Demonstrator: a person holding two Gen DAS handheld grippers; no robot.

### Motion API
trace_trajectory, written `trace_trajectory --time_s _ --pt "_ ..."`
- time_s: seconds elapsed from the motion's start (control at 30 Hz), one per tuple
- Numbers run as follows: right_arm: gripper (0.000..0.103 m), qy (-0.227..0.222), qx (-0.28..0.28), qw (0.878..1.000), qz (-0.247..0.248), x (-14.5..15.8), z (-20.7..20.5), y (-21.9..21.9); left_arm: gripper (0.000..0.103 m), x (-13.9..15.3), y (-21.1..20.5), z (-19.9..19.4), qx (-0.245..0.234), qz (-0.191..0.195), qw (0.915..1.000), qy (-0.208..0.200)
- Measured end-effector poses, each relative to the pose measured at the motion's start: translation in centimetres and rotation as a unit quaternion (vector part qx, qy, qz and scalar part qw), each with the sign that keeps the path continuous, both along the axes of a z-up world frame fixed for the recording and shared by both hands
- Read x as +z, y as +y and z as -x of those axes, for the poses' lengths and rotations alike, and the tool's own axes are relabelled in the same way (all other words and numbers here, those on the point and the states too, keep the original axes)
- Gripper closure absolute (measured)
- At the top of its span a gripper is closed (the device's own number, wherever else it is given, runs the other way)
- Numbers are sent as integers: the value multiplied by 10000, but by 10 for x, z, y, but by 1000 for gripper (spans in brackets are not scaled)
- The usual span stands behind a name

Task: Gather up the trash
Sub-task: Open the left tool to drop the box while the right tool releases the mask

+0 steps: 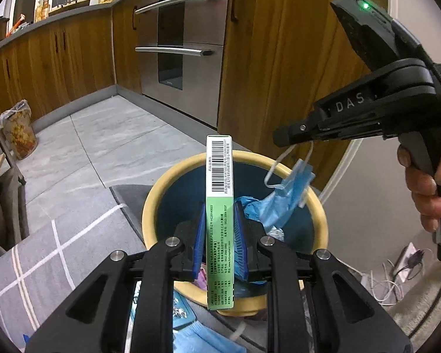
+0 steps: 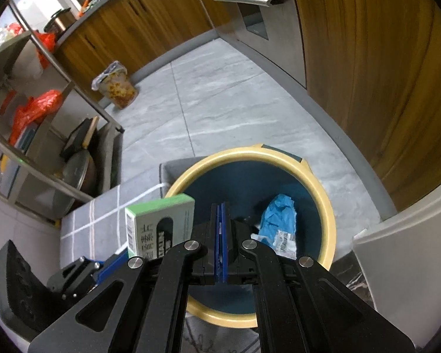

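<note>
Barcoded green box [image 1: 219,220], "DAS" right gripper [image 1: 279,138]

You're in a kitchen with a grey tiled floor [image 2: 220,94]. Wooden cabinets [image 1: 73,58] run along the wall under a grey counter [image 1: 73,11], with a steel oven [image 1: 185,44] built in beside them. A grey rug with white lines [image 1: 44,250] lies on the floor. To your left stands a metal shelf rack [image 2: 44,88] holding pans and red bags. A patterned, bag-lined bin [image 2: 117,88] sits by the cabinets.
</note>
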State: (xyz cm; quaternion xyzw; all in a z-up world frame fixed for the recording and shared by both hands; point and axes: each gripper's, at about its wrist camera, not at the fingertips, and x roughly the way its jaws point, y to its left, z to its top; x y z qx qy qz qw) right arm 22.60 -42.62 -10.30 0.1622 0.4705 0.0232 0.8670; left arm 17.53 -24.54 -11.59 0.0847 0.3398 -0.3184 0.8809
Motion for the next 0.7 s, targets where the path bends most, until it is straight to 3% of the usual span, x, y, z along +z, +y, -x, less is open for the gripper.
trace_trajectory --time_s 0.6,0.7 --pt "99 -68 -81 9998 192 0 -2 -1 80 -12 -1 -1 37 -205 9998 69" --pt "85 -130 -116 9995 277 3 -1 0 66 -10 5 1 130 -204 9997 17"
